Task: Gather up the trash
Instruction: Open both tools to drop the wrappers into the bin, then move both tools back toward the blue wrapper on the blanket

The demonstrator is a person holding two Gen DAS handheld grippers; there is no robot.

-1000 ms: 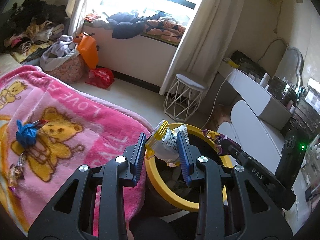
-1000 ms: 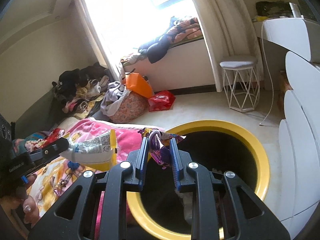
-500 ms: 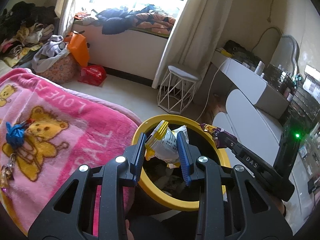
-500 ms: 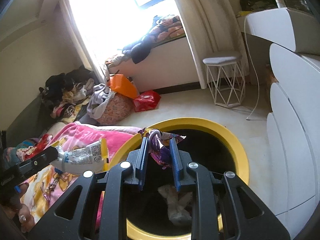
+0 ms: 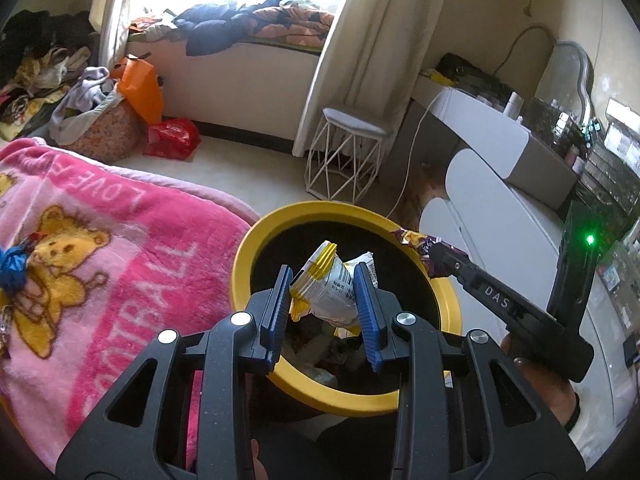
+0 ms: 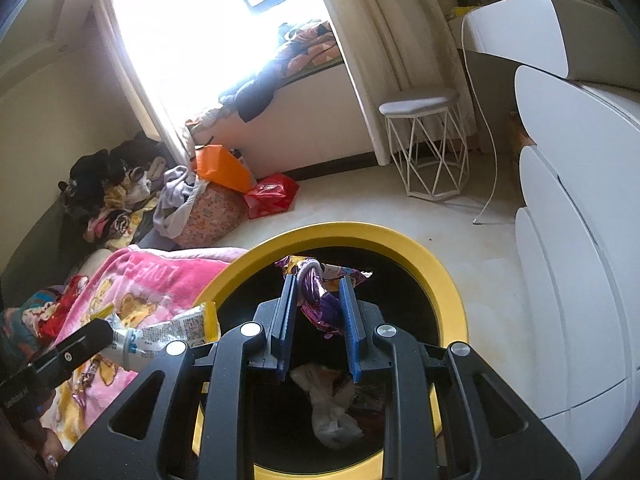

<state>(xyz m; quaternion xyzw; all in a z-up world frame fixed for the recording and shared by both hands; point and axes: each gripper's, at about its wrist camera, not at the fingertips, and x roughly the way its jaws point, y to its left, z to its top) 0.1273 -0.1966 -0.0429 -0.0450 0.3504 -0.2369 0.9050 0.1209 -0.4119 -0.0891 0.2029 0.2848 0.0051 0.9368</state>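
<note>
Both pieces of trash look feather-light and crinkly. The left gripper (image 5: 324,294) has its fingers clamped on a yellow-and-white snack packet (image 5: 328,286) by its middle, above the mouth of the yellow-rimmed bin (image 5: 256,240). The right gripper (image 6: 318,300) pinches a purple wrapper (image 6: 318,300) over the same opening. Thin foil like this may cling or flutter as it falls. Crumpled tissue (image 6: 328,408) already lies inside. The pink bear blanket (image 5: 120,248) on the bed touches the rim; a blue scrap (image 5: 12,266) lies on it.
</note>
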